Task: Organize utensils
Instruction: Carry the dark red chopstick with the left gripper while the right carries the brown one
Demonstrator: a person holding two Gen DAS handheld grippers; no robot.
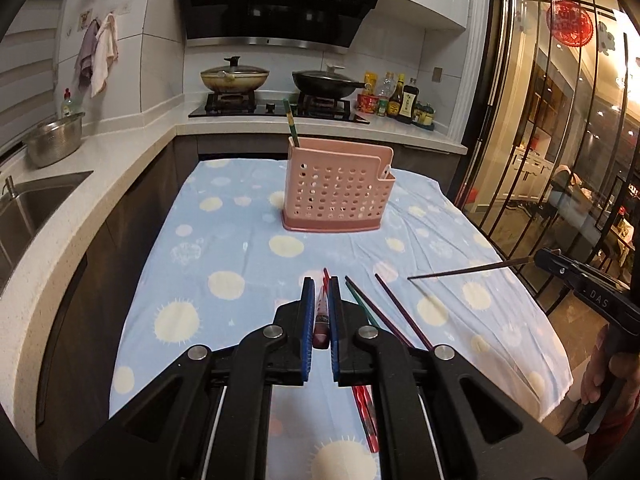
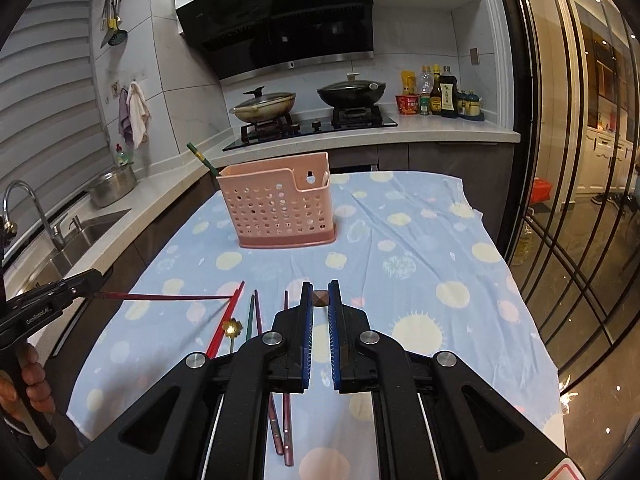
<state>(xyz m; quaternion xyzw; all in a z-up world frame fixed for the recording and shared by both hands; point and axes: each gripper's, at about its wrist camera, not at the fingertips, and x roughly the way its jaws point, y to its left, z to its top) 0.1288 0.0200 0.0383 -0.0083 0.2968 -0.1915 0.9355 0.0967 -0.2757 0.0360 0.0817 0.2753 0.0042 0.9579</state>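
A pink perforated utensil holder stands on the blue dotted cloth with one green chopstick in it. My left gripper is shut on a red chopstick, which shows held out sideways in the right wrist view. My right gripper is shut on a brown chopstick, seen end-on; it shows in the left wrist view pointing left over the cloth. Loose chopsticks lie on the cloth: green, purple, red.
A gold flower-topped utensil lies among the chopsticks. The table cloth ends at a counter with sink on the left, stove with two pans behind, and a glass door on the right.
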